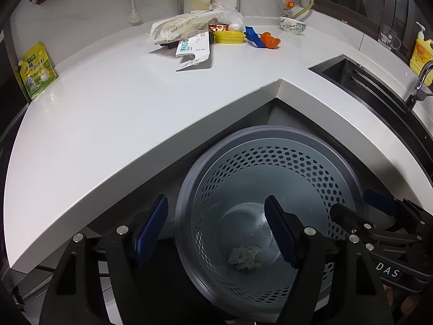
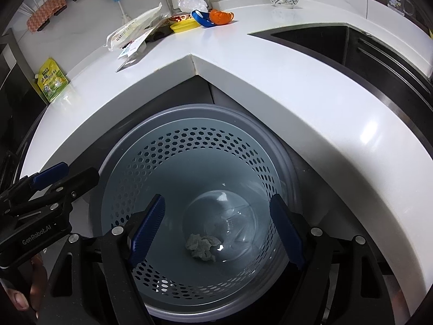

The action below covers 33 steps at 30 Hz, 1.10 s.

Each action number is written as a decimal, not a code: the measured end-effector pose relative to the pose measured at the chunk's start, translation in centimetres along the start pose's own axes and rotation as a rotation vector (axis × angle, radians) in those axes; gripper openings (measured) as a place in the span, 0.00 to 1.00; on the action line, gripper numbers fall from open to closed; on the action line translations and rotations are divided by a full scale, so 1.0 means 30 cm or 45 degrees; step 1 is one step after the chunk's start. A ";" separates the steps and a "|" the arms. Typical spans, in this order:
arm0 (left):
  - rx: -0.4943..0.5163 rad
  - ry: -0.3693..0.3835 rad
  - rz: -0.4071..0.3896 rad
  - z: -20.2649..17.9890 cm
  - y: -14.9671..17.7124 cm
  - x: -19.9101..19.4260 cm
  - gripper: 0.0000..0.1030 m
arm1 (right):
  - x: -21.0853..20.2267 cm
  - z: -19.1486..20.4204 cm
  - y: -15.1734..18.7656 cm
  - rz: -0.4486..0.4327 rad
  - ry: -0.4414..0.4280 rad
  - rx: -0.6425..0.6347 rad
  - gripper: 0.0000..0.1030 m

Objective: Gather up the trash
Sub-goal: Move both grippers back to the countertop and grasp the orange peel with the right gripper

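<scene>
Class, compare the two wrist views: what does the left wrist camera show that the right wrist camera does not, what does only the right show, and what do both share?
Only the left wrist view shows the yellow soap bottle and the tap.

Only the right wrist view shows a fingertip at its lower left edge.

Both show the perforated grey bin holding crumpled paper, the white counter and the sink.

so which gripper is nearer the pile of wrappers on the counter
Left, though only slightly. The left gripper hangs open over the bin's left side, the side the wrappers lie on. The right gripper hangs open over the bin's right side.
</scene>
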<state>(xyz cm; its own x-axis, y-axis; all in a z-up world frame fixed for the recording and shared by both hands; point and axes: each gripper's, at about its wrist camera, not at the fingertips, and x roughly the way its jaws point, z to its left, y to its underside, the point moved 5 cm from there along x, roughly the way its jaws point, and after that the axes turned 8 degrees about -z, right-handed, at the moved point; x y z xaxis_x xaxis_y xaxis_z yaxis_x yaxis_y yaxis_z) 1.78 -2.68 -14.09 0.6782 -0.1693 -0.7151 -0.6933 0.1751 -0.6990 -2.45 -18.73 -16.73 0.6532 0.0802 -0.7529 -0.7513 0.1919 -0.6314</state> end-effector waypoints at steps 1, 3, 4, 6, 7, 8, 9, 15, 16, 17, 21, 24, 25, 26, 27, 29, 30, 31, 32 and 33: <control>0.000 -0.002 -0.004 0.003 -0.003 -0.002 0.71 | -0.002 0.001 -0.004 -0.003 -0.001 -0.001 0.74; -0.003 -0.004 -0.007 0.008 -0.010 -0.003 0.72 | -0.007 0.002 -0.013 -0.008 -0.007 -0.003 0.74; -0.005 -0.006 -0.008 0.011 -0.014 -0.004 0.72 | -0.011 0.004 -0.020 -0.013 -0.009 -0.004 0.74; -0.010 -0.010 -0.014 0.018 -0.026 -0.006 0.73 | -0.021 0.006 -0.035 -0.026 -0.013 -0.009 0.74; -0.012 -0.011 -0.018 0.021 -0.032 -0.007 0.73 | -0.026 0.007 -0.044 -0.034 -0.015 -0.011 0.74; -0.015 -0.015 -0.024 0.026 -0.040 -0.008 0.74 | -0.030 0.007 -0.052 -0.041 -0.016 -0.012 0.74; -0.019 -0.017 -0.028 0.030 -0.049 -0.009 0.74 | -0.035 0.008 -0.065 -0.049 -0.018 -0.014 0.74; -0.036 -0.035 -0.072 0.065 -0.117 -0.016 0.78 | -0.058 0.016 -0.149 -0.101 -0.031 -0.026 0.74; -0.038 -0.037 -0.086 0.072 -0.135 -0.018 0.79 | -0.062 0.018 -0.171 -0.114 -0.034 -0.027 0.74; -0.039 -0.037 -0.098 0.078 -0.151 -0.020 0.79 | -0.065 0.018 -0.192 -0.126 -0.034 -0.030 0.74; -0.050 -0.051 -0.152 0.109 -0.240 -0.013 0.80 | -0.064 0.022 -0.284 -0.167 -0.029 -0.051 0.74; -0.064 -0.068 -0.206 0.142 -0.323 -0.005 0.81 | -0.042 0.022 -0.355 -0.185 -0.015 -0.070 0.74; -0.068 -0.075 -0.225 0.154 -0.351 0.000 0.83 | -0.031 0.022 -0.379 -0.188 -0.013 -0.075 0.74; -0.070 -0.083 -0.244 0.167 -0.380 0.007 0.83 | -0.020 0.022 -0.402 -0.191 -0.012 -0.077 0.74; -0.071 -0.089 -0.258 0.180 -0.406 0.014 0.83 | -0.009 0.021 -0.426 -0.195 -0.010 -0.078 0.74; -0.075 -0.100 -0.285 0.213 -0.460 0.037 0.83 | 0.016 0.021 -0.479 -0.205 -0.004 -0.082 0.74; -0.073 -0.106 -0.293 0.223 -0.480 0.047 0.83 | 0.029 0.021 -0.505 -0.210 -0.001 -0.081 0.74; -0.070 -0.113 -0.301 0.236 -0.502 0.059 0.83 | 0.043 0.020 -0.530 -0.215 0.001 -0.080 0.74; -0.066 -0.122 -0.311 0.250 -0.525 0.073 0.83 | 0.056 0.021 -0.551 -0.219 0.002 -0.082 0.74; -0.063 -0.126 -0.319 0.263 -0.544 0.086 0.83 | 0.068 0.021 -0.572 -0.224 0.004 -0.085 0.74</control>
<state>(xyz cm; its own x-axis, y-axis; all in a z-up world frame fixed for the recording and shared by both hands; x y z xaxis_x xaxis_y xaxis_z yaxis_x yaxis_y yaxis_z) 16.77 1.69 -4.53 0.8491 -0.1052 -0.5177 -0.5101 0.0914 -0.8552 11.83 -21.23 -7.32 0.7748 0.0482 -0.6303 -0.6302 0.1373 -0.7642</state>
